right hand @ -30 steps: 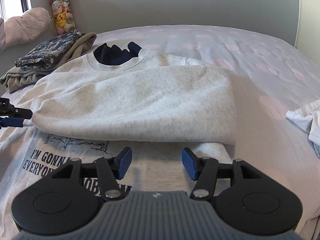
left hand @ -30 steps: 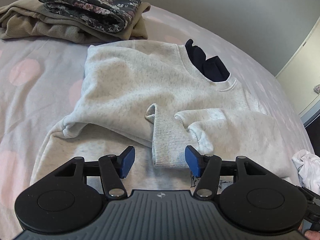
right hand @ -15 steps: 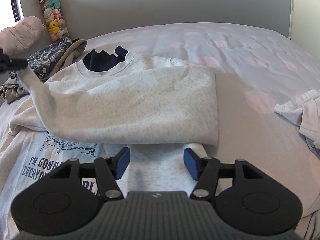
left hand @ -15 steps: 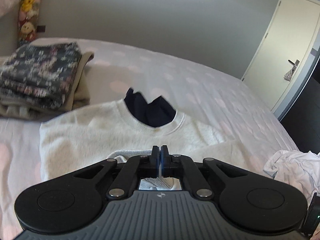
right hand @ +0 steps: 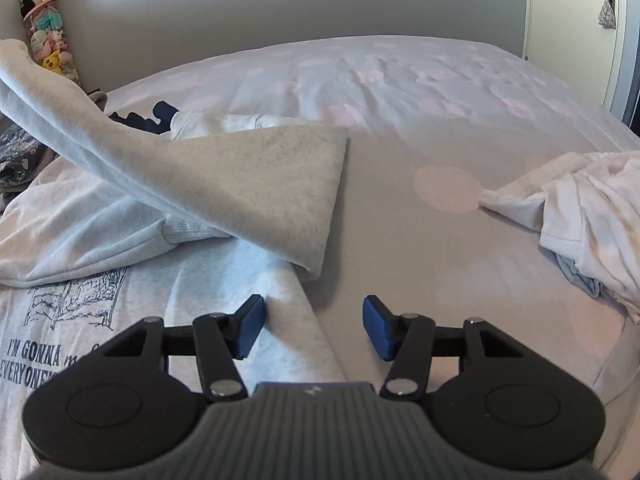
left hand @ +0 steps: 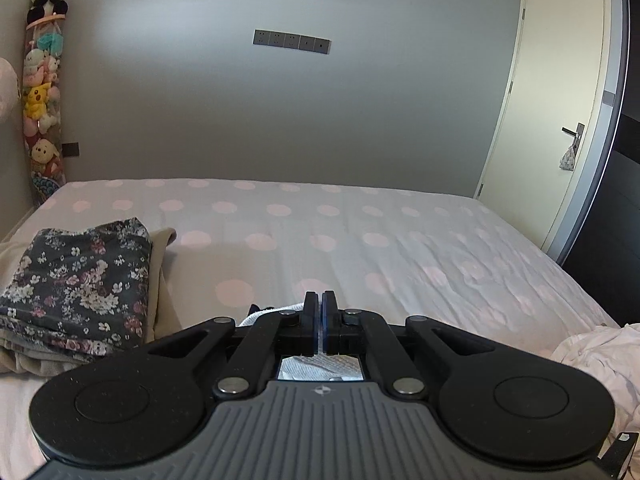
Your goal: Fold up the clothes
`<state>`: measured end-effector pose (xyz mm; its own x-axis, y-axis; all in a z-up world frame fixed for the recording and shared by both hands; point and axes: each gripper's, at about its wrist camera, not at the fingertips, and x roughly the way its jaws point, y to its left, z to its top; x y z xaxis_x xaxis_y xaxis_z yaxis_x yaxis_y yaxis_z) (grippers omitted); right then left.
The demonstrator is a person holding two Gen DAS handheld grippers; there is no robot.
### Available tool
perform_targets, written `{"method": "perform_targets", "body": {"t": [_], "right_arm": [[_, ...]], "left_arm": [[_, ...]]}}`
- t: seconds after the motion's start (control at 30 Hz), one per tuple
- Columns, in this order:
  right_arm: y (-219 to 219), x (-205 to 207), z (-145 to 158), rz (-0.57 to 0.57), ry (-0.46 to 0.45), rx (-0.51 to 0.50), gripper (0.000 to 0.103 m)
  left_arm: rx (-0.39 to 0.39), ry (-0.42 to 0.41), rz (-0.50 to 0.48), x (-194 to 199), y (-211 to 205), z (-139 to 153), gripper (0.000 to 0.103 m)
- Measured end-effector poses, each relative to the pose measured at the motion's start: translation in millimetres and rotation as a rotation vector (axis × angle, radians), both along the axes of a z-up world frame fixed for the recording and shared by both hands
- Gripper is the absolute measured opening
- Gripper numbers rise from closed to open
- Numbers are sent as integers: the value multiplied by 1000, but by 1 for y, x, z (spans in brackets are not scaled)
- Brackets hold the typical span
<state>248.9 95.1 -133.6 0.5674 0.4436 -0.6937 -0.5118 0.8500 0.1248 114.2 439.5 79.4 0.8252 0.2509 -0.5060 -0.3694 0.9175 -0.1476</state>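
Left gripper (left hand: 320,320): I'm clamping the sweatshirt (right hand: 224,184) sleeve, lifting it to fold; right gripper (right hand: 314,326): I'm narrowing half-open jaws, gripping nothing.

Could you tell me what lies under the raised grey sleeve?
Under the sleeve lie the other cuff and the sweatshirt's printed front. A navy garment shows at the collar; the rest is covered.

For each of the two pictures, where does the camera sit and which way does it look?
Left wrist: on the left hand-held gripper, shut on the sweatshirt sleeve, facing the wall across the bed.
Right wrist: on the open right hand-held gripper, looking down at the grey sweatshirt.
Shared: bed, sweatshirt, white clothes heap, toy column.
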Motion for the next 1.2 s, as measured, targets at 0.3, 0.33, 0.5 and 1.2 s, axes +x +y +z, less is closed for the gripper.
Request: {"method": "perform_targets", "body": {"t": [0.3, 0.33, 0.5, 1.2], "right_arm": [[17, 14, -3, 39, 6, 92, 57], [19, 16, -3, 42, 7, 102, 57], [22, 20, -2, 65, 18, 135, 58], [21, 39, -3, -15, 41, 148, 19]], "left_arm": [[84, -11, 66, 6, 31, 25, 0], [96, 5, 75, 6, 35, 23, 0], [123, 75, 151, -6, 62, 4, 0], [-1, 195, 207, -51, 77, -65, 0]]}}
